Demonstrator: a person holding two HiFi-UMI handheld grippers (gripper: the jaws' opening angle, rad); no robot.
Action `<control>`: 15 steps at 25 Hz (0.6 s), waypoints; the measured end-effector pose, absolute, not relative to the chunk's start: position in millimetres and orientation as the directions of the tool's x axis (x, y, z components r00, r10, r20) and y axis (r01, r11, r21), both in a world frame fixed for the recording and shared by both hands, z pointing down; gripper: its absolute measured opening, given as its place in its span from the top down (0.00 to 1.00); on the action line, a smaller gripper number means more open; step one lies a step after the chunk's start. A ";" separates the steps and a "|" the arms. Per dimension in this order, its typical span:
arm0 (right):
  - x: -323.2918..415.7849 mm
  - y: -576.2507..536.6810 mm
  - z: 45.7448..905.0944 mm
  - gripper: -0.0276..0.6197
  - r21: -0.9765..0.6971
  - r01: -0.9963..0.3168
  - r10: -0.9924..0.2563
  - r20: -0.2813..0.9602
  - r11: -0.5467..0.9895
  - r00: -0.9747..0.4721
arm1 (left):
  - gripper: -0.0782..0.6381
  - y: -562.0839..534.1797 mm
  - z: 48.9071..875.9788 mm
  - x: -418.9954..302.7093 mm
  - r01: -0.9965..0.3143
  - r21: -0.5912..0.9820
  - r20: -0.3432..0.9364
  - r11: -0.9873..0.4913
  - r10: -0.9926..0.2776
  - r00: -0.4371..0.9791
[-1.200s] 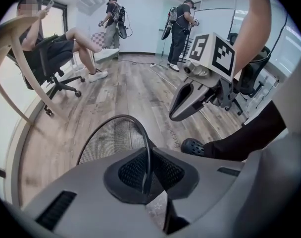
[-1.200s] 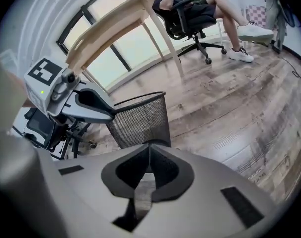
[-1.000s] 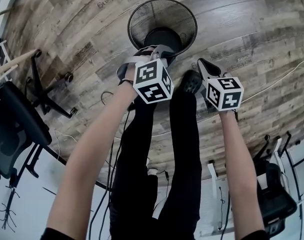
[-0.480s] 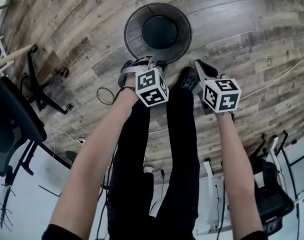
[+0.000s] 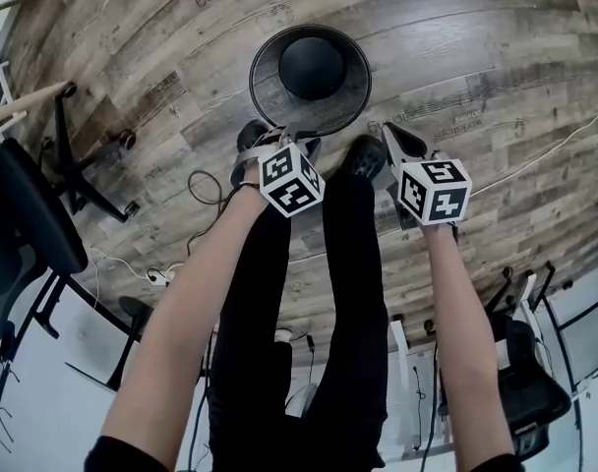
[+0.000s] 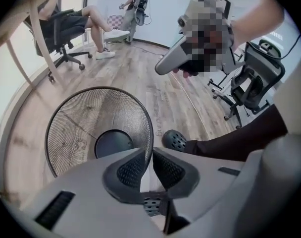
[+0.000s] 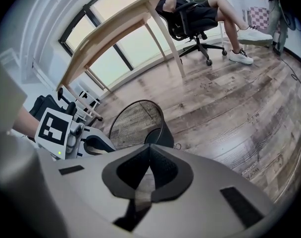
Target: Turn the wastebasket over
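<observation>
The black wire-mesh wastebasket (image 5: 310,80) stands upright on the wooden floor, mouth up, with its solid dark bottom showing inside. My left gripper (image 5: 287,138) is at the near edge of the rim. In the left gripper view the rim (image 6: 149,128) runs in between the pads at my left gripper (image 6: 151,155), which still pinches it while its jaws ease open. My right gripper (image 5: 395,138) hangs to the right of the wastebasket (image 7: 135,123), beside a black shoe. It is shut, with nothing between its pads (image 7: 149,150).
My legs and black shoes (image 5: 368,157) are just below the basket. A black office chair (image 5: 29,229) and wooden table legs stand at the left, cables (image 5: 203,191) lie on the floor, and another chair (image 5: 530,382) is at the lower right. A seated person (image 6: 66,24) is further off.
The basket went from tilted to upright on the floor. My left gripper came down and back toward me at the rim. The right gripper stayed put.
</observation>
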State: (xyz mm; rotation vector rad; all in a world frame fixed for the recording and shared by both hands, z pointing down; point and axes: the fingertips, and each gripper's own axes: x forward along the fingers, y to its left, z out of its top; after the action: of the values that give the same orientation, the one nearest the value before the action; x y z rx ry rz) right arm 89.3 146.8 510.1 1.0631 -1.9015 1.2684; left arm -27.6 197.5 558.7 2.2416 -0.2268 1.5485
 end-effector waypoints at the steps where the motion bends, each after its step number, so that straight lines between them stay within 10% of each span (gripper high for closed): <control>1: 89.8 144.7 504.4 0.91 -0.439 -0.871 -0.286 0.824 0.221 -0.488 | 0.81 194.8 552.6 -29.7 -0.364 0.231 0.923 -0.902 0.085 0.374; 15: 68.0 111.8 303.1 0.91 -0.413 -0.860 -0.391 0.769 0.300 -0.505 | 0.87 142.0 326.6 -38.1 -0.511 0.187 0.847 -0.839 -0.126 0.517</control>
State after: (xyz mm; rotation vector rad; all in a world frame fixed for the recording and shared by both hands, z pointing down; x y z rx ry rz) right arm 68.0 111.8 303.1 1.1094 -2.0330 1.1376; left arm -38.1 142.0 326.6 2.3460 -0.5243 1.2600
